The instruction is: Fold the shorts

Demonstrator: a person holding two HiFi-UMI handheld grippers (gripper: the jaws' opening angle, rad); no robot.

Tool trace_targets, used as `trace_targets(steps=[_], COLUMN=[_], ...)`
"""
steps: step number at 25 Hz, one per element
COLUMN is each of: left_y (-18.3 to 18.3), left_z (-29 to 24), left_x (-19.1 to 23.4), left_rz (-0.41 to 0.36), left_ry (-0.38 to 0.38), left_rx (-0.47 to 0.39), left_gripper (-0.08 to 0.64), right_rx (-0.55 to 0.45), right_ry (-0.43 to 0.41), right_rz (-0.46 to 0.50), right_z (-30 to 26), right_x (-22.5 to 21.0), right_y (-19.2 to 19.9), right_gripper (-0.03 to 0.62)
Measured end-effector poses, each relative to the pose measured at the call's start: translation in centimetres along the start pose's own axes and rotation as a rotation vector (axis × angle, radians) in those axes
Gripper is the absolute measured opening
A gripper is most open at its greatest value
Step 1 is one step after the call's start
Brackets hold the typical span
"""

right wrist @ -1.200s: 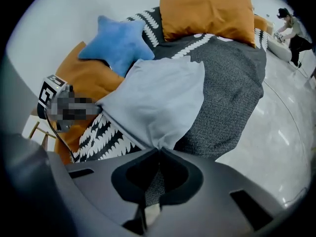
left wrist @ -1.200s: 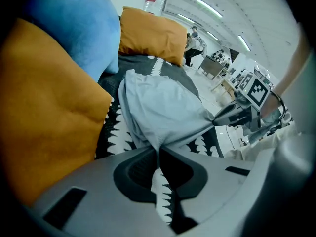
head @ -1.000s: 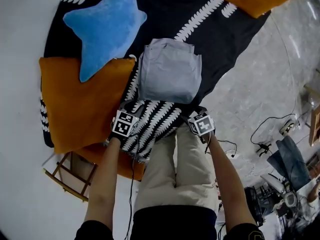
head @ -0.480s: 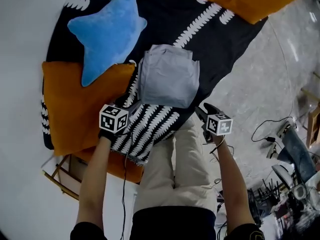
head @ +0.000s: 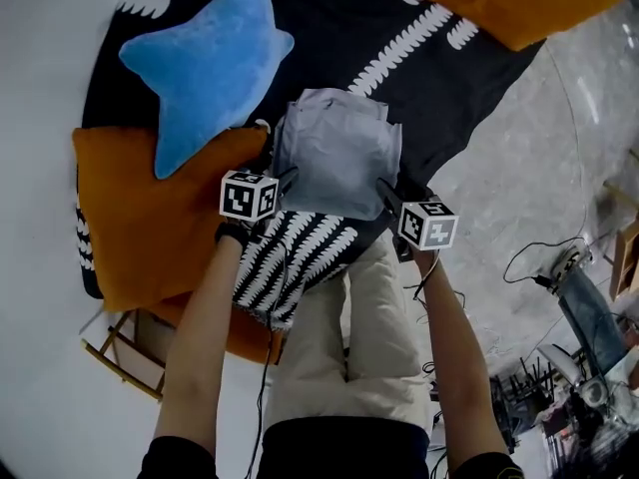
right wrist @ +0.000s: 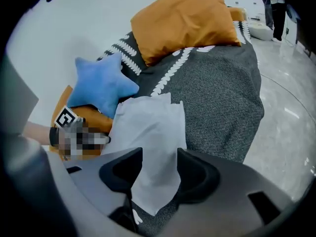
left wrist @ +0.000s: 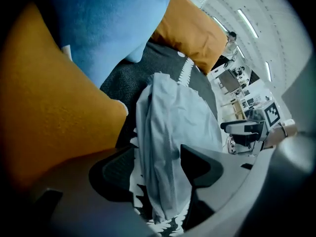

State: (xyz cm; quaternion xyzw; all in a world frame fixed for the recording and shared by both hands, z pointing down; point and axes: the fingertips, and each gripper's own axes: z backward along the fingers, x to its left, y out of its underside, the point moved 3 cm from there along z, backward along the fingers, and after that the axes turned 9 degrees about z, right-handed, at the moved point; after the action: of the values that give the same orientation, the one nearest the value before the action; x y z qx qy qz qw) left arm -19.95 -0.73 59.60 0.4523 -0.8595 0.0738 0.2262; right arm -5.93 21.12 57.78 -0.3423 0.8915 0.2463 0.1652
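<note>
**Grey shorts [head: 337, 163] lie folded small on the blanket [head: 449, 88]**

The left gripper [left wrist: 158, 154] has just been opening its jaws and stands released, with the near left edge of the shorts between them. The right gripper [right wrist: 159, 154] has been narrowing and brackets the near right corner without pinching it. An orange cushion [head: 150, 218] lies just beside. The folding looks nearly done; perhaps one last fold or a tidy remains.

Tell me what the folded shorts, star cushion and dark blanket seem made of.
Shorts: thin matte woven cloth, probably cotton or synthetic; soft creases, stitched seam. Star cushion: blue plush, fuzzy nap. Blanket: coarse dark knit or weave, speckled grain.
</note>
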Motion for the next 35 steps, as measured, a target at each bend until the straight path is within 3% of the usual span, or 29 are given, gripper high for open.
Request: trace_targets(steps=[2, 6, 10, 15, 19, 22, 26, 31, 35], left_y=[0.0, -2.0, -2.9, -4.2, -4.8, -4.7, -3.9, -4.5, -2.3], left_z=[-0.6, -0.6, -0.8, -2.5, -1.7, -0.4, 2.6, 4.8, 5.8], left_x=[0.4, 0.1, -0.7, -3.0, -2.9, -3.5, -4.6, -5.6, -4.2], left_rz=[-0.003, -0.009, 0.022, 0.049, 0.076, 0.062, 0.034, 0.018, 0.077], left_ry=[-0.023, -0.078, -0.017, 0.016, 0.011, 0.084, 0.169, 0.197, 0.2], left_rx=[0.002, -0.049, -0.105, -0.083, -0.112, -0.117, -0.122, -0.16, -0.177], left_gripper=[0.297, 0.209, 0.231, 0.261, 0.109, 0.031, 0.028, 0.026, 0.025], right_rx=[-0.002, -0.002, 0.011, 0.028, 0.031, 0.021, 0.003, -0.047, -0.019], right_ry=[0.0, 0.038, 0.014, -0.001, 0.019, -0.053, -0.141, -0.179, -0.197], right_rz=[-0.022, -0.114, -0.152, -0.123, -0.065, -0.083, -0.109, -0.172, -0.169], right_z=[-0.7, -1.1, -1.9, -1.9, -1.9, -1.6, -0.1, 2.0, 2.2], right_x=[0.0, -2.3, -2.9, -3.6, -3.8, -2.8, -0.1, -0.2, 0.8], right_y=[-0.4, -1.1, -0.4, -0.9, -2.0, -2.4, -2.5, -3.4, -1.6], right_gripper=[0.238, 0.22, 0.212, 0.22, 0.084, 0.04, 0.037, 0.034, 0.034])
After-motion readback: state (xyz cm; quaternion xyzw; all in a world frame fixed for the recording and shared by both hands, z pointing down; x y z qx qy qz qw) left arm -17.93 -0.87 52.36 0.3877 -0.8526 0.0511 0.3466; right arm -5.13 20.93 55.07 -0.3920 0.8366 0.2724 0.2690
